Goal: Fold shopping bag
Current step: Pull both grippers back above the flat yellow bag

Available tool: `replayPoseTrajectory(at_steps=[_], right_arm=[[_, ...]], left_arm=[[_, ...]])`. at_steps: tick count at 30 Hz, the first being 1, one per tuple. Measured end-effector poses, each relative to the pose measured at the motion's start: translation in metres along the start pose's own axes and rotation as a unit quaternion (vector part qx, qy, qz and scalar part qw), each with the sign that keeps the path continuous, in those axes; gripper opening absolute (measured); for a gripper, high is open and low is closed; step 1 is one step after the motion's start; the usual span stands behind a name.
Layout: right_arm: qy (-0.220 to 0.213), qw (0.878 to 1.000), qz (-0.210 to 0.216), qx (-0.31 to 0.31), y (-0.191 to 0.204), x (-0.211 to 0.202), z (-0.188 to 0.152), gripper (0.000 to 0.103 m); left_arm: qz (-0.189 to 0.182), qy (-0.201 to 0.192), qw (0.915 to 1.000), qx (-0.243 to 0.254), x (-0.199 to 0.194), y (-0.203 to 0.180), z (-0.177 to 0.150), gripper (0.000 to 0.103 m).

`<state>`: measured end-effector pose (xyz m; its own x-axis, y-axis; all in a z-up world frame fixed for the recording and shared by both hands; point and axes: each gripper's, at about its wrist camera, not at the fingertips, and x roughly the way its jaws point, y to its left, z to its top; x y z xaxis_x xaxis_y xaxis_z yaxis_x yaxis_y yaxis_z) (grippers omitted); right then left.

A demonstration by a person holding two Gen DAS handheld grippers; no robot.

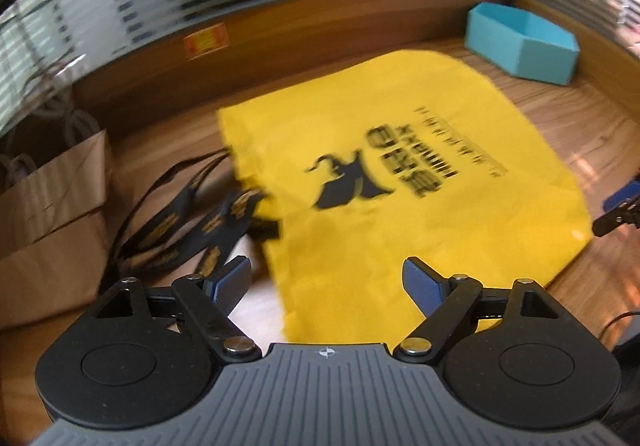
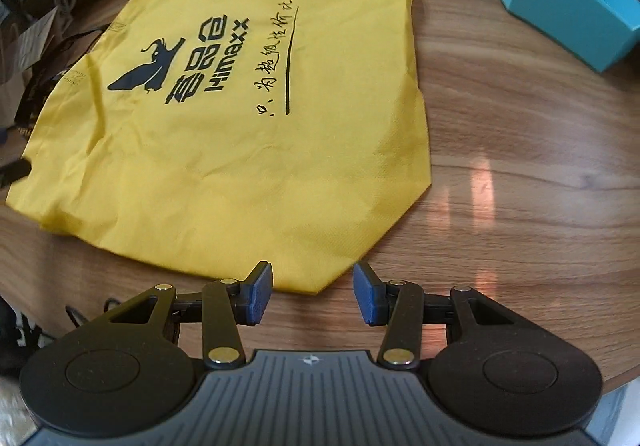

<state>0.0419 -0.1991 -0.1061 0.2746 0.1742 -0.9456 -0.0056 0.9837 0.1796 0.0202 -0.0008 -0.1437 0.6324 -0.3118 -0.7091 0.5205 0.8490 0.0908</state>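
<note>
A yellow shopping bag (image 1: 452,214) with a black logo lies flat on the wooden table (image 1: 560,114). Its black printed handles (image 1: 180,222) trail off its left end. My left gripper (image 1: 326,278) is open wide over the bag's near edge by the handles, its blue pads clear of the cloth. In the right wrist view the bag (image 2: 240,174) spreads ahead, and my right gripper (image 2: 312,288) stands open above its near corner, nothing pinched. The right gripper's tip (image 1: 616,216) shows at the bag's far side in the left wrist view.
A teal open box (image 1: 524,42) (image 2: 560,2) stands at the back right of the table. A brown paper bag (image 1: 52,214) with cord handles sits to the left of the handles. A wooden partition under striped glass closes the back. Bare wood (image 2: 520,186) lies right of the bag.
</note>
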Motion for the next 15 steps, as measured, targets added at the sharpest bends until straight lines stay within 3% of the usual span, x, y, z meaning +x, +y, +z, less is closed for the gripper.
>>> replayPoseTrajectory(at_steps=[2,7,15], right_arm=[[-0.004,1.0,-0.001,-0.009,-0.003,-0.007,-0.003,0.052],[-0.011,1.0,0.0,-0.016,-0.006,-0.016,-0.006,0.052],[-0.027,0.999,0.001,-0.042,-0.008,-0.019,-0.006,0.052]], left_arm=[[-0.021,-0.005,0.9997,0.011,0.003,-0.003,0.004,0.077],[-0.046,0.011,0.9982,0.035,0.022,-0.011,0.01,0.05],[-0.043,0.078,0.996,0.003,0.066,0.0,0.003,0.046]])
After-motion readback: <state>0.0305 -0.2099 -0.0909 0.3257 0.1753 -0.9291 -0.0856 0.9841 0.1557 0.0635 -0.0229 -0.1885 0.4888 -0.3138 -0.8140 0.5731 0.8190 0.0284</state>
